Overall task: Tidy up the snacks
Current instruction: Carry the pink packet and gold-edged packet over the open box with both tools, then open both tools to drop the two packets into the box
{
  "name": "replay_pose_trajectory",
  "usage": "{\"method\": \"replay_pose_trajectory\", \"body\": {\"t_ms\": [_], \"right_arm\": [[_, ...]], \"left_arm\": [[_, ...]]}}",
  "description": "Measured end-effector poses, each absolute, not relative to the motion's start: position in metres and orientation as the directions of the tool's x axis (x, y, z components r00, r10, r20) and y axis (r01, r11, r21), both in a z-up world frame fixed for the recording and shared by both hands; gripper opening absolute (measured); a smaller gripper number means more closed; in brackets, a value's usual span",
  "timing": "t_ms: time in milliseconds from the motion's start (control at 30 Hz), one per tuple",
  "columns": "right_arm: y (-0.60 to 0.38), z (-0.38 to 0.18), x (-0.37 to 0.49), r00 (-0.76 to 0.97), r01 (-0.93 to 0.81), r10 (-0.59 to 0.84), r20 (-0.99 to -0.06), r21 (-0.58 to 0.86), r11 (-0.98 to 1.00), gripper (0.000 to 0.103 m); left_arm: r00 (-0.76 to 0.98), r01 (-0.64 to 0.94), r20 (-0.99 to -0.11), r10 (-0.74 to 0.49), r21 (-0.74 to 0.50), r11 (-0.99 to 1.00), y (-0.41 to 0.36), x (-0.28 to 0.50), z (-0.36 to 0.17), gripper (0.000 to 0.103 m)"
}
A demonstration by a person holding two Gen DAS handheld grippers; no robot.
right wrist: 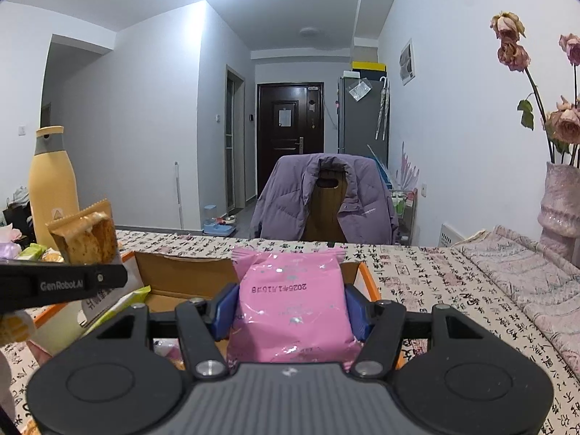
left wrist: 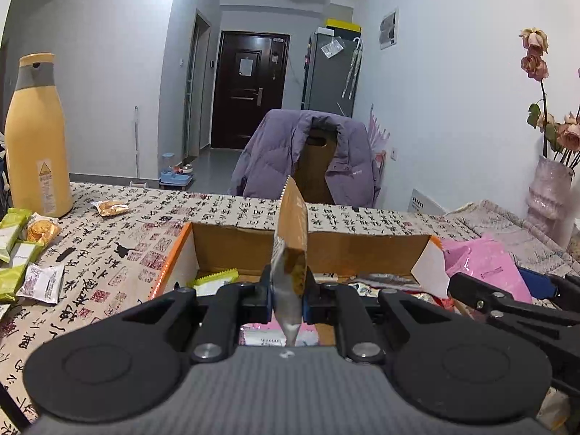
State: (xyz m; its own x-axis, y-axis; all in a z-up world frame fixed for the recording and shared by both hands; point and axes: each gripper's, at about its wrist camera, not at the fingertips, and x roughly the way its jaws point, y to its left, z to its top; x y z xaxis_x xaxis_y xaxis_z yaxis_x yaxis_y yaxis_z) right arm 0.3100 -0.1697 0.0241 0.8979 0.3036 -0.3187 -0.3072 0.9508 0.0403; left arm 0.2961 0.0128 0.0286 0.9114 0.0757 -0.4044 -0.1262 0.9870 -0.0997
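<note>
Now the left gripper (left wrist: 288,291) is clenched on a brown snack pack (left wrist: 291,232), held edge-on and upright above the cardboard box (left wrist: 232,243). Beside it, the right gripper (right wrist: 290,311) grasps a pink pack (right wrist: 290,304) between its blue pads (right wrist: 357,313), also over the box. More snacks (left wrist: 21,250) lie on the printed tablecloth (left wrist: 119,253) near a yellow bottle (left wrist: 36,137).

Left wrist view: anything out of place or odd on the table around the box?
One gold-wrapped snack lies alone on the tablecloth, apart from the packets heaped beside the yellow bottle and outside the cardboard box. Nothing looks spilled or damaged.
</note>
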Motion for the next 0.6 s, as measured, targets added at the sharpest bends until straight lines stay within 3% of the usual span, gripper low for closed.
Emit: {"method": "replay_pose_trajectory", "body": {"t_ms": [100, 167, 233, 300, 367, 400, 600], "right_arm": [[-0.171, 0.02, 0.31, 0.888, -0.315, 0.312, -0.339, 0.048, 0.948, 0.061], [-0.175, 0.019, 0.31, 0.888, -0.311, 0.314, -0.335, 0.064, 0.948, 0.062], [-0.177, 0.02, 0.312, 0.893, -0.303, 0.309, -0.328, 0.072, 0.95, 0.071], [-0.181, 0.022, 0.309, 0.897, -0.299, 0.311, -0.314, 0.086, 0.95, 0.094], [-0.184, 0.022, 0.307, 0.9, -0.3, 0.315, -0.3, 0.096, 0.949, 0.101], [-0.185, 0.021, 0.306, 0.903, -0.297, 0.313, -0.293, 0.099, 0.95, 0.103], [-0.186, 0.022, 0.306, 0.913, -0.275, 0.287, -0.289, 0.082, 0.958, 0.103]], "left_arm": [[0.908, -0.129, -0.411, 0.078, -0.097, 0.987, 0.015, 0.296, 0.026, 0.016], [0.909, -0.127, -0.41, 0.069, -0.114, 0.985, 0.019, 0.295, 0.026, 0.026], [0.916, -0.134, -0.395, 0.074, -0.126, 0.983, 0.021, 0.292, 0.027, 0.058], [0.924, -0.136, -0.375, 0.079, -0.127, 0.982, 0.021, 0.289, 0.029, 0.067], [0.928, -0.135, -0.363, 0.082, -0.124, 0.983, 0.021, 0.287, 0.03, 0.082], [0.93, -0.143, -0.355, 0.09, -0.126, 0.982, 0.02, 0.285, 0.03, 0.101], [0.944, -0.148, -0.314, 0.099, -0.137, 0.979, 0.02, 0.28, 0.035, 0.103]]}}
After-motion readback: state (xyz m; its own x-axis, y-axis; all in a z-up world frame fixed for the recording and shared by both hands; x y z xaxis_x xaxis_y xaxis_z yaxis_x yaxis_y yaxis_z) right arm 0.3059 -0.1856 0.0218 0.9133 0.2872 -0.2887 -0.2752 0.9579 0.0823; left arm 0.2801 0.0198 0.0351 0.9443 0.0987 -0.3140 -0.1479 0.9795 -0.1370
